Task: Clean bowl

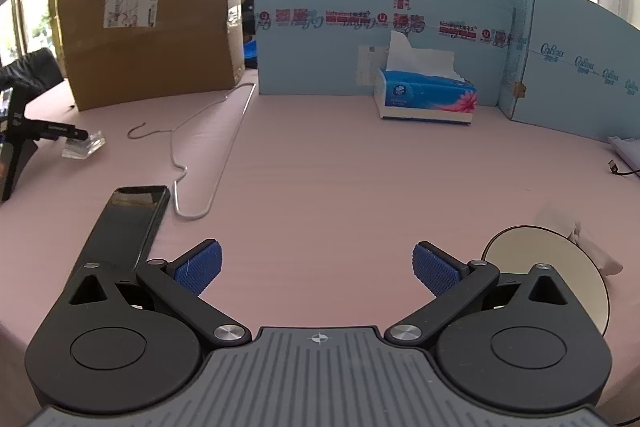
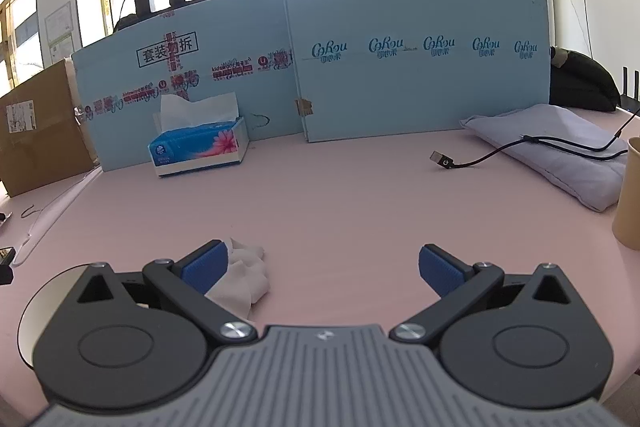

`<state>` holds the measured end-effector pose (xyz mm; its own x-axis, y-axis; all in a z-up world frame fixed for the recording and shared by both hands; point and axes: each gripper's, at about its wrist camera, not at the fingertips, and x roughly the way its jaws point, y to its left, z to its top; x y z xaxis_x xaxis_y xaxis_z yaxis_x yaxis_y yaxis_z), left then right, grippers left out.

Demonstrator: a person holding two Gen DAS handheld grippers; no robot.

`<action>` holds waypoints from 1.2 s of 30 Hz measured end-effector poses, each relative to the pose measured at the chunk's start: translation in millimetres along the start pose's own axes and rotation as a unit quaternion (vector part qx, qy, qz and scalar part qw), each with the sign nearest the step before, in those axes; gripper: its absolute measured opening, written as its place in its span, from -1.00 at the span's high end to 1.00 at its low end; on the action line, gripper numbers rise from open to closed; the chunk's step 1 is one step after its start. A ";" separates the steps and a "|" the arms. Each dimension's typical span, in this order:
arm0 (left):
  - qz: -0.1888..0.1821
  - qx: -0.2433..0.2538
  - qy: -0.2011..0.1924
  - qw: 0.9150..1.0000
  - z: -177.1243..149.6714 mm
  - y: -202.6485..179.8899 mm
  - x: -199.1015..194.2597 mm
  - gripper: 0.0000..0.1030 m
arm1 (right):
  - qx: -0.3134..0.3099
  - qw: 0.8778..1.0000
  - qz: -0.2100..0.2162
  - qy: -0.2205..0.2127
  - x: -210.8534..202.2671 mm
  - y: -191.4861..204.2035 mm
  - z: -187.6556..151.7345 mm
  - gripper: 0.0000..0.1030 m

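Observation:
A cream bowl [image 1: 548, 259] with a dark rim sits on the pink table at the lower right of the left wrist view, partly hidden behind my gripper's body. It also shows at the lower left of the right wrist view [image 2: 40, 311]. A crumpled white tissue [image 1: 588, 243] lies beside the bowl; in the right wrist view the tissue [image 2: 244, 275] lies just past my left finger. My left gripper [image 1: 316, 267] is open and empty, left of the bowl. My right gripper [image 2: 322, 267] is open and empty, right of the tissue.
A blue tissue box [image 1: 426, 99] stands at the back against light blue cardboard panels [image 2: 416, 55]. A brown carton [image 1: 152, 35], a wire hanger [image 1: 208, 155] and a black phone [image 1: 128, 223] lie to the left. A folded cloth [image 2: 560, 147], a USB cable [image 2: 480, 157] and a tan cup [image 2: 630, 195] are to the right.

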<state>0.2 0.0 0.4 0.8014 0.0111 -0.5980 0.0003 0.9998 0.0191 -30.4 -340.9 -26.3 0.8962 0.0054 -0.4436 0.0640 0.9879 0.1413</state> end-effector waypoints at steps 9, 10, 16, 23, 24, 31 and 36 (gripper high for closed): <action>0.000 -0.006 0.004 1.000 5.0 -5.4 -10.4 -1.00 | -0.002 1.000 -0.003 0.000 -2.3 -1.8 -2.1 -1.00; 0.002 -0.006 0.001 1.000 5.4 -7.6 -14.3 -1.00 | -0.002 1.000 -0.003 0.000 -2.3 -1.1 -1.6 -1.00; -0.008 -0.017 0.007 1.000 6.5 -2.0 -13.8 -1.00 | 0.001 1.000 -0.003 0.000 -2.1 3.4 -0.4 -1.00; -0.004 -0.009 0.002 1.000 8.7 -7.5 -16.4 -1.00 | 0.004 1.000 -0.004 0.002 -2.3 0.8 -0.1 -1.00; -0.003 -0.009 0.002 1.000 8.9 -8.2 -16.4 -1.00 | 0.004 1.000 -0.004 0.001 -2.9 0.4 -0.4 -1.00; 0.002 -0.012 0.005 1.000 8.7 -8.1 -15.7 -1.00 | 0.004 1.000 -0.006 -0.003 -4.7 -1.6 -0.5 -1.00; 0.002 -0.007 0.003 1.000 8.0 -8.7 -16.5 -1.00 | 0.003 1.000 -0.007 -0.004 -3.3 -0.3 -0.5 -1.00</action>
<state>-8.2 -9.0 16.5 0.7980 0.0149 -0.6024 -0.0111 0.9999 0.0100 -33.6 -341.1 -25.4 0.8989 -0.0103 -0.4379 0.0793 0.9870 0.1396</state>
